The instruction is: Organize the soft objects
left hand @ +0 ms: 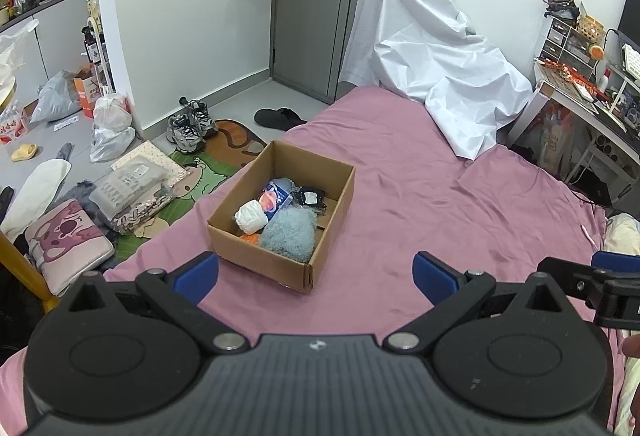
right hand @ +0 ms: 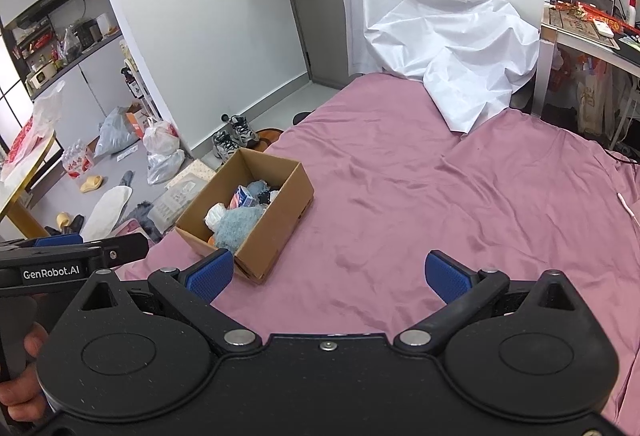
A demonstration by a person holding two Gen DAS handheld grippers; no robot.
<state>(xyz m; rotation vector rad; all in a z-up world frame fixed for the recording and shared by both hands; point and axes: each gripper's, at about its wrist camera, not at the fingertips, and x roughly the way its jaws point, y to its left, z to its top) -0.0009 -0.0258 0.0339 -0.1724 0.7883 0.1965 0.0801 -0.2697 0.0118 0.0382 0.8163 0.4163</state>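
Note:
An open cardboard box [left hand: 256, 250] [right hand: 276, 224] sits on the pink bed sheet [left hand: 420, 203] [right hand: 420, 195] near its left edge. Inside lie a fluffy grey-blue soft item [left hand: 289, 235] [right hand: 236, 226], a white bundle [left hand: 251, 218] [right hand: 216, 213], a blue packet [left hand: 275, 198] [right hand: 242, 198], something orange [left hand: 250, 238] and a dark item [left hand: 310, 195]. My left gripper [left hand: 316, 276] is open and empty, just short of the box. My right gripper [right hand: 329, 276] is open and empty too, to the right of the box over bare sheet.
A crumpled white sheet [left hand: 432, 67] [right hand: 440, 35] covers the far end of the bed. A cluttered desk [left hand: 592, 83] [right hand: 588, 23] stands at the right. Shoes [left hand: 190, 125], bags [left hand: 110, 131] and cushions [left hand: 66, 244] litter the floor left of the bed, before a grey door [left hand: 316, 7].

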